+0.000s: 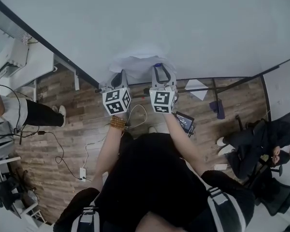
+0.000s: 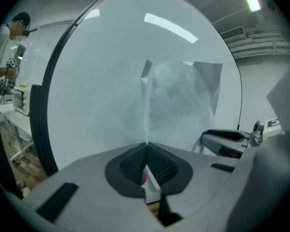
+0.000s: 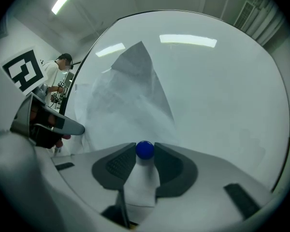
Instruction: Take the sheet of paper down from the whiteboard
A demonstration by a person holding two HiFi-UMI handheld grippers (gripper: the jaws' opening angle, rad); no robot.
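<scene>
The white sheet of paper (image 1: pixel 135 63) hangs crumpled against the whiteboard (image 1: pixel 193 23), just ahead of both grippers. My left gripper (image 1: pixel 119 77) is shut on the sheet's left edge; in the left gripper view the paper (image 2: pixel 181 98) rises from the closed jaws of that gripper (image 2: pixel 146 146). My right gripper (image 1: pixel 162 73) grips a small blue round magnet (image 3: pixel 144 150) between its pads at the sheet's lower right. In the right gripper view the paper (image 3: pixel 128 98) bulges off the board to the left of that gripper (image 3: pixel 145 152).
The whiteboard's dark frame (image 1: pixel 63 57) runs along the wooden floor. A person (image 1: pixel 9 117) stands at the left by a white table (image 1: pixel 24 57). Another person (image 1: pixel 275 149) sits at the right. Cables and a power strip (image 1: pixel 82 173) lie on the floor.
</scene>
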